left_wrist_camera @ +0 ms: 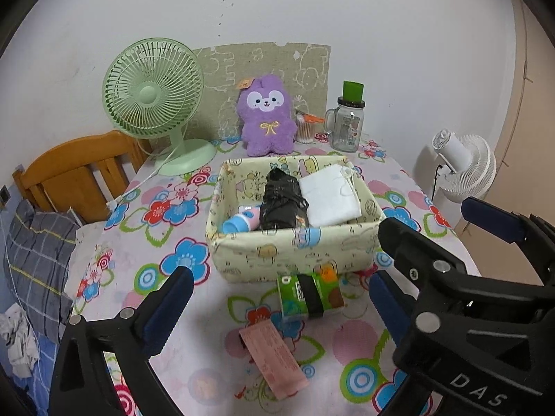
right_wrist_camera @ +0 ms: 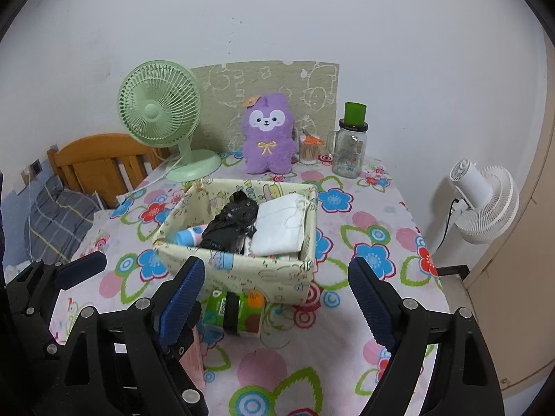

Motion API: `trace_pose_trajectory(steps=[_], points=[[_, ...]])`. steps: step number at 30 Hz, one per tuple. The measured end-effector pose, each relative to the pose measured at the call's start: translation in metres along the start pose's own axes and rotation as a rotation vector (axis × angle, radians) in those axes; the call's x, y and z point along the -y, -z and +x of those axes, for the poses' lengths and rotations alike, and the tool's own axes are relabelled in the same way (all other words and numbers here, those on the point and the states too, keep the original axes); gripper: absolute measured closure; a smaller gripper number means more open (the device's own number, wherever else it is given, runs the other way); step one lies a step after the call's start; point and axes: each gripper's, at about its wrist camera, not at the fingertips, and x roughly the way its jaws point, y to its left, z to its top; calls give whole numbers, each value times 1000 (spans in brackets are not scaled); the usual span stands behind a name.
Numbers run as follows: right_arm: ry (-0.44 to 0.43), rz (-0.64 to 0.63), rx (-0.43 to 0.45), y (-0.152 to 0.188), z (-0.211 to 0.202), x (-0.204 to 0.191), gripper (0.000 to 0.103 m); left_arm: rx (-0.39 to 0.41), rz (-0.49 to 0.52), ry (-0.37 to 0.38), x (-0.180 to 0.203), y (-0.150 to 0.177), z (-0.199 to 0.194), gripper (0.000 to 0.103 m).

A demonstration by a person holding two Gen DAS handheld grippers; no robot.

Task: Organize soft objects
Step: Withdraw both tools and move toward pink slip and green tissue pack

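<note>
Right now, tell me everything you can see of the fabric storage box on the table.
The fabric storage box is a soft, pale-yellow open bin printed with cartoon animals. It stands upright on the floral tablecloth. Inside lie a blue-and-pink tube, a black plastic bundle and a folded white cloth. A green packet lies against its near wall.

A home bedroom: wooden bed frame (left_wrist_camera: 73, 170), plaid bedding (left_wrist_camera: 38, 253) (rumpled), floral-clothed table (left_wrist_camera: 215, 357).

Soft, even indoor light fills both fisheye views, leaving only faint shadows behind the green fan (left_wrist_camera: 152, 104) on the white wall (left_wrist_camera: 381, 17), while straight lines bow near the dark vignetted corners and the centre stays sharp.
</note>
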Motion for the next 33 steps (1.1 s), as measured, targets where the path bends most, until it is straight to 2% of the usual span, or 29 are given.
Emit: trace_pose_trajectory(steps=[7, 18, 28, 33], points=[[-4, -6, 1, 15, -9, -7, 9, -8, -11, -9, 2, 17, -6, 0], [-14, -21, -38, 42, -5, -13, 9, -47, -12, -21, 5, 47, 0, 0], [-42, -21, -51, 66, 7, -19, 9, -79, -65, -19, -3, 73, 16, 0], [-48, -22, -60, 78, 21, -22, 9, -97, -80, -45, -8, 86, 31, 0]])
